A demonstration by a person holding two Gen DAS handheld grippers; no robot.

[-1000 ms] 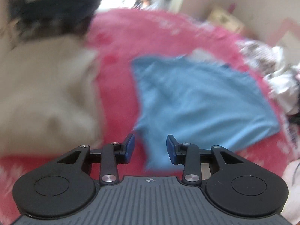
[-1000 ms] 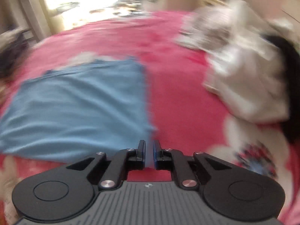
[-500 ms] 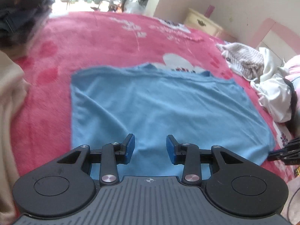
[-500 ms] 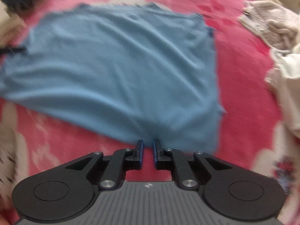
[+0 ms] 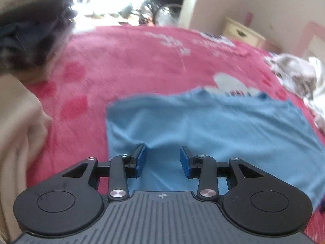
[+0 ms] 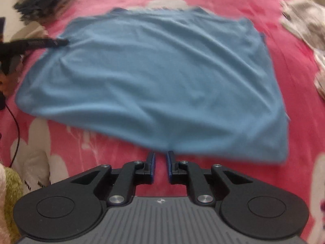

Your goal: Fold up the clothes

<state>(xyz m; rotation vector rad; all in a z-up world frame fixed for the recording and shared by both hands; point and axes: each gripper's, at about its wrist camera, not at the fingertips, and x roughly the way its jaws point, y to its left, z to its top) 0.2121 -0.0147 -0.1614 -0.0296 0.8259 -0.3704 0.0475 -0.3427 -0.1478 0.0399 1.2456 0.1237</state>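
A light blue shirt (image 5: 213, 126) lies spread flat on a red blanket (image 5: 132, 65). My left gripper (image 5: 162, 156) stands open above the shirt's near left part, with cloth below the jaws and nothing between them. In the right wrist view the same shirt (image 6: 158, 77) fills the middle. My right gripper (image 6: 161, 156) points steeply down at its near hem, jaws almost together with a slim gap and nothing in it. The left gripper's dark fingers (image 6: 46, 42) show at the shirt's left edge.
A beige garment (image 5: 18, 132) and a dark pile of clothes (image 5: 30, 30) lie to the left. A heap of pale clothes (image 5: 294, 75) sits at the right, a cream nightstand (image 5: 241, 32) behind. A thin black cable (image 6: 16, 134) runs over the blanket at the left.
Both grippers have come down and in toward the blue shirt. The left one now hangs over its left part. The right one has tipped downward and reached the near hem.
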